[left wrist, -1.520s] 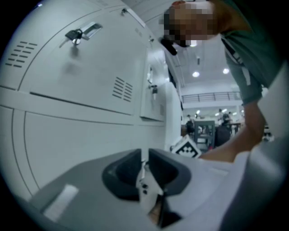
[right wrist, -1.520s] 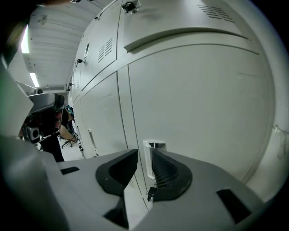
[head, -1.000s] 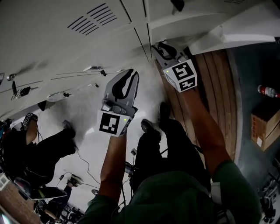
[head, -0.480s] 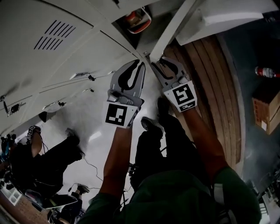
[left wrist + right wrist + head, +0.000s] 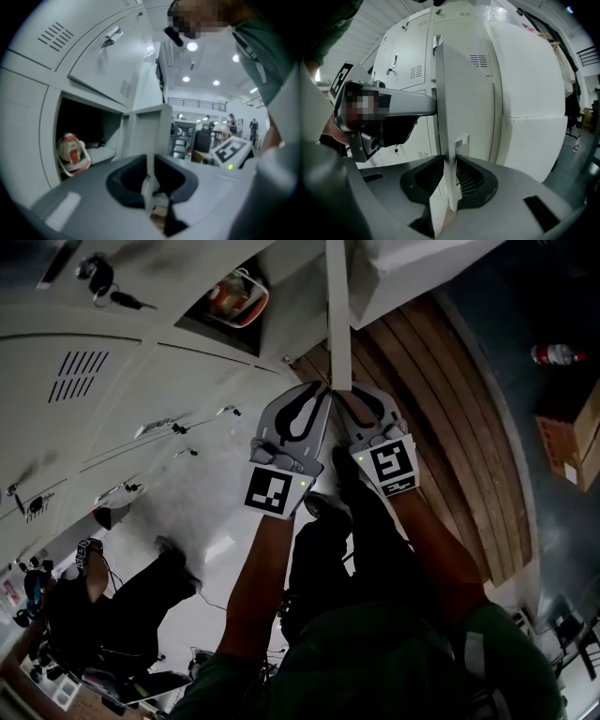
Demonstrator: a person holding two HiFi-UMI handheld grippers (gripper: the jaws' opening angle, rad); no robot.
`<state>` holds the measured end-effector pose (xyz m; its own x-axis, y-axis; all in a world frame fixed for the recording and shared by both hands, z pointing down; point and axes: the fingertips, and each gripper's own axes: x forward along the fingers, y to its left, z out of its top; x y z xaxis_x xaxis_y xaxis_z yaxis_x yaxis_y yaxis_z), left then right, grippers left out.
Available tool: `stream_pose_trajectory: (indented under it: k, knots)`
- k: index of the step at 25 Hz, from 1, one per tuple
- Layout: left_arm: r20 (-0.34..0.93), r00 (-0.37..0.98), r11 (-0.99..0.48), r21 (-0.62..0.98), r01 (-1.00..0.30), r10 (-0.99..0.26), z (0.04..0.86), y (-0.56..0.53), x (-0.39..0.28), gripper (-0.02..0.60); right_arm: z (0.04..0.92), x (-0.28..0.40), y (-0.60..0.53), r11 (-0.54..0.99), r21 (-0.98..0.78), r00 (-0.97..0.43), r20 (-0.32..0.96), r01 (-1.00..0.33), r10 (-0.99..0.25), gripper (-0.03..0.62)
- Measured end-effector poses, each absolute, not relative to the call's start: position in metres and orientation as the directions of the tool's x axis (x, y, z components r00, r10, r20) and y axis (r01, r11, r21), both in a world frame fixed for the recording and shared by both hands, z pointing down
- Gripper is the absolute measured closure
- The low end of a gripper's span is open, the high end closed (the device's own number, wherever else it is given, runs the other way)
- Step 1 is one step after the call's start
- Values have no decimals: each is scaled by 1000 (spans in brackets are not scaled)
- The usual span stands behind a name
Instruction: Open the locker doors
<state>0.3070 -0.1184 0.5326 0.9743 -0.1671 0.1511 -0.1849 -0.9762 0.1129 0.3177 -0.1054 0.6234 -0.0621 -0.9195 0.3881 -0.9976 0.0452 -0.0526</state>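
Observation:
A pale grey locker door (image 5: 337, 315) stands open and shows edge-on between my two grippers. Behind it is an open compartment holding an orange-and-white container (image 5: 234, 296). My right gripper (image 5: 345, 392) has just been closing its jaws, and the door's edge is between them. In the right gripper view the pads press both faces of the door (image 5: 464, 103) at my right gripper (image 5: 450, 183). My left gripper (image 5: 322, 392) sits right beside it. In the left gripper view a thin pale door edge (image 5: 150, 131) is pinched in my left gripper (image 5: 149, 183), with the container (image 5: 70, 150) at the left.
Closed locker doors with vent slots (image 5: 84, 362) and hanging keys (image 5: 98, 273) fill the left. A wooden floor strip (image 5: 441, 427) runs at the right, with a cardboard box (image 5: 572, 437) and a bottle (image 5: 553, 354) beyond. A person (image 5: 103, 606) sits at the lower left.
The door has swung out from the locker bank and the compartment with the container has come into sight. My left gripper has moved right, from apart to beside the right gripper at the door's edge.

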Motion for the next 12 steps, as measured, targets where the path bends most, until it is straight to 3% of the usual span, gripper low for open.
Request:
stream_pose_trajectory:
  k: [10, 12]
  knots:
    - [164, 986, -992, 118, -36, -16, 524, -67, 368, 548, 625, 397, -49, -211, -86, 149, 461, -974, -875, 546]
    - [171, 985, -993, 119, -25, -5, 521, -64, 375, 548, 621, 417, -40, -259, -87, 192, 459, -962, -868, 580]
